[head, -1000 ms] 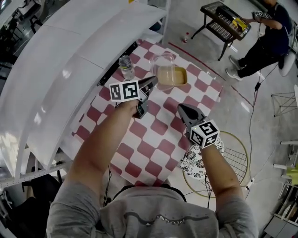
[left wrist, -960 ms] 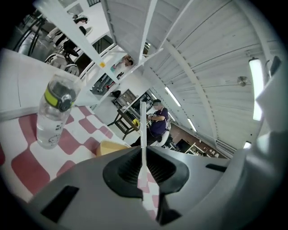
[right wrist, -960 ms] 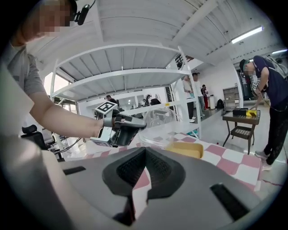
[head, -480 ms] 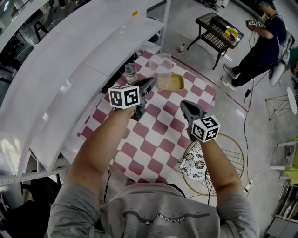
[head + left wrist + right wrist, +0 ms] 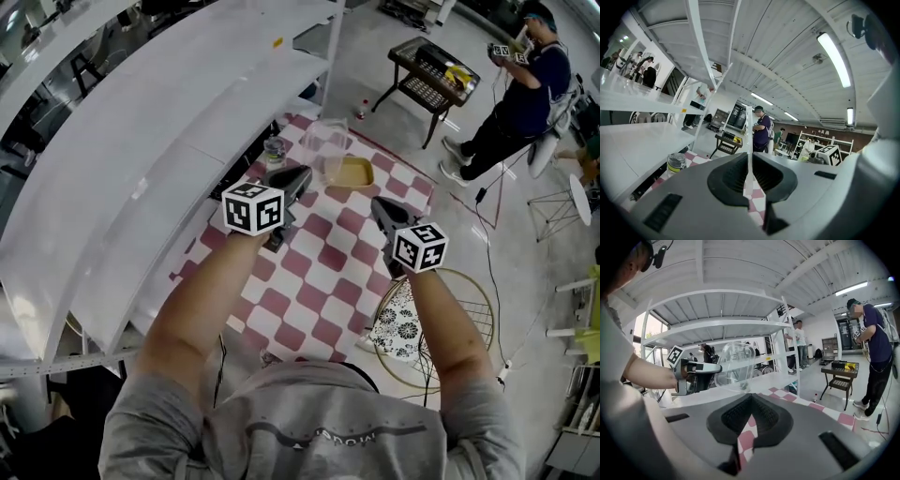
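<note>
Cover, clear domed thin plastic (image 5: 325,150): likely light, flexible, slick, crack-prone; left gripper (image 5: 302,175) pinches its rim, the soundest hold; right gripper (image 5: 380,208) closed, empty.

Clear glossy plastic lid (image 5: 326,147), matt checked tablecloth (image 5: 314,281)

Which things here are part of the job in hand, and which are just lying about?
In use: left tool, shut on the clear plastic cover; shallow yellow tray on the red-and-white checked table; right tool, shut, empty.
Lying about: clear plastic water bottle; black side table; white shelf rack; round wire stool.
</note>
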Available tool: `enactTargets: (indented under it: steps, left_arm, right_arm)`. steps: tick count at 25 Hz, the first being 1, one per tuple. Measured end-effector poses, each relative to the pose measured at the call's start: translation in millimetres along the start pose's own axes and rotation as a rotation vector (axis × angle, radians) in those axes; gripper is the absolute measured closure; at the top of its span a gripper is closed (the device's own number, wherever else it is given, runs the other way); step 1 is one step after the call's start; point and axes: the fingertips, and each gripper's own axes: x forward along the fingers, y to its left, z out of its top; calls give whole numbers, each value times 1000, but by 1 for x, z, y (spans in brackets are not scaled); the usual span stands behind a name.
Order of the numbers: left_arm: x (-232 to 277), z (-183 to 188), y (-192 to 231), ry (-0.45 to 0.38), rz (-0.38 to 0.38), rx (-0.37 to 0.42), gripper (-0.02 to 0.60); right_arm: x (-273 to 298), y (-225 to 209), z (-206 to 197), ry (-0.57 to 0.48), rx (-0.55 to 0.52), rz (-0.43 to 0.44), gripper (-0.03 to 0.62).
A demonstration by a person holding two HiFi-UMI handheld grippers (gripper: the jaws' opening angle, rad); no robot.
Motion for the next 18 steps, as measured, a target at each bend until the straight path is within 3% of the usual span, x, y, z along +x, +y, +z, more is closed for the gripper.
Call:
enactTargets:
  steps: [8,18]
  left_arm:
    - [-19,-4,-22,17,-81,157,543]
    - [-29,-28,-68,13,-37,316,543]
  right_arm:
    - [-16,13,1,-11,32,-78,569]
    - [-33,31,-5,4,-99,16,569]
